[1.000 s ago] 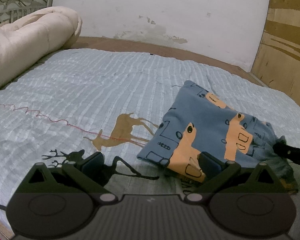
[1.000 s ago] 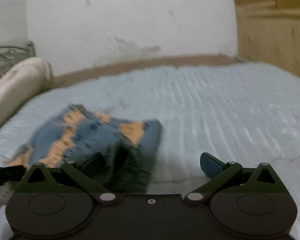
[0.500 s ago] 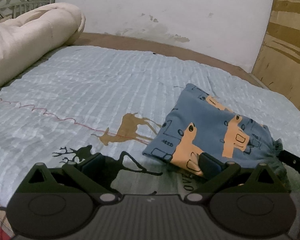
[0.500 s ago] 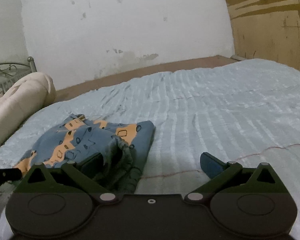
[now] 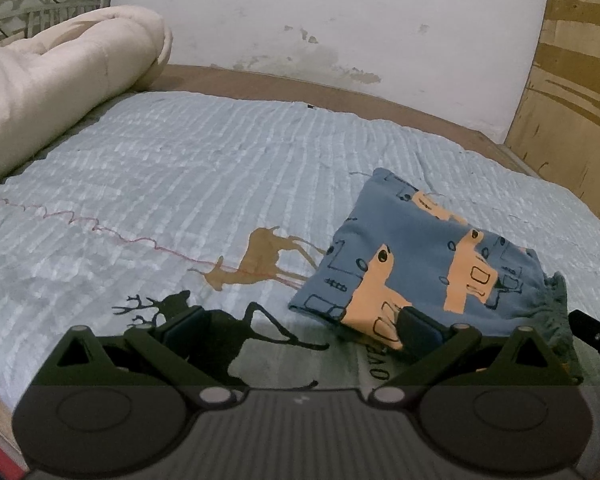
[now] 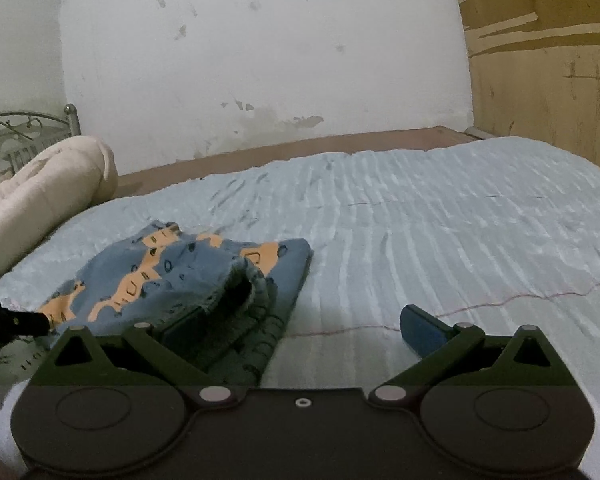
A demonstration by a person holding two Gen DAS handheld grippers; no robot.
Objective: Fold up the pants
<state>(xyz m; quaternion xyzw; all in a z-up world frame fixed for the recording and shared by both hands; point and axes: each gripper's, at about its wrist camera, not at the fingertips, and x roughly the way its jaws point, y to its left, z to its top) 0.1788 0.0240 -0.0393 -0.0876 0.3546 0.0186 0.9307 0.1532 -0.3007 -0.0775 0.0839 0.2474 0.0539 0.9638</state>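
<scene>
The blue pants with orange prints [image 5: 432, 264] lie folded into a compact square on the light blue bedspread [image 5: 204, 184]. In the right wrist view the pants [image 6: 188, 268] show their dark ribbed waistband facing me. My left gripper [image 5: 300, 324] is open and empty, above the bed just short of the pants' near left corner. My right gripper [image 6: 300, 324] is open and empty, with its left finger in front of the waistband. The other gripper's tip shows at each view's edge [image 5: 596, 332] [image 6: 8, 320].
A rolled cream duvet [image 5: 56, 80] lies at the left by the metal headboard [image 5: 40, 4]. A white wall [image 5: 320, 20] stands behind the bed and a wooden panel [image 5: 576, 80] at the right. Deer prints [image 5: 260, 260] mark the bedspread.
Both grippers have drawn back and risen a little from the folded pants. The right view has swung up and steadied. The pants have not moved.
</scene>
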